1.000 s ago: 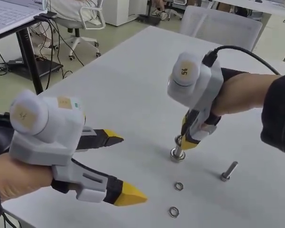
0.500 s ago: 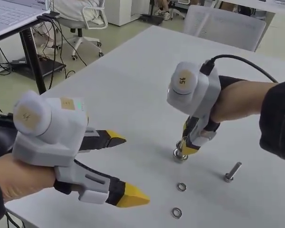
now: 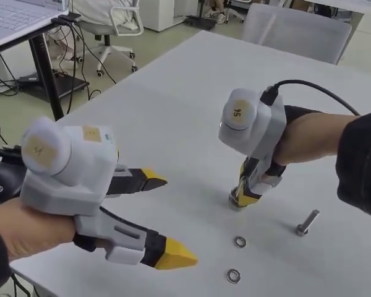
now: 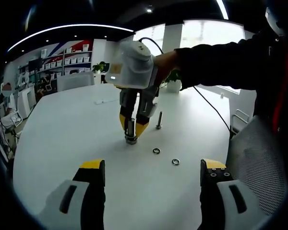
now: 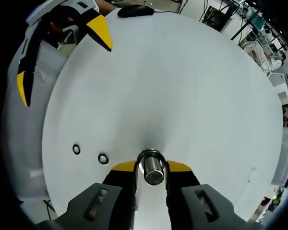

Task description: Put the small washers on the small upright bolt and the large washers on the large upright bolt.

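Observation:
The large upright bolt [image 5: 153,170] stands on the white table between the yellow tips of my right gripper [image 5: 152,166], which presses on its shaft from both sides. The left gripper view shows the same: the right gripper [image 4: 133,130] comes down from above around the large bolt [image 4: 131,133]. The small bolt [image 3: 305,223] stands to the right of it, also visible as the small bolt [image 4: 159,120]. Two washers [image 3: 240,242] [image 3: 233,275] lie flat in front. My left gripper [image 3: 167,216] hovers open at the lower left, with nothing between its fingers.
The white table [image 3: 173,111] stretches far back. A grey chair back [image 3: 294,31] stands at its far edge. A desk with a laptop [image 3: 15,15] and cables is at the left. The right gripper's black cable [image 3: 309,86] runs back over the person's arm.
My right gripper has sunk lower, so its tips now enclose the large bolt. The left gripper has held its place. The head camera has shifted slightly.

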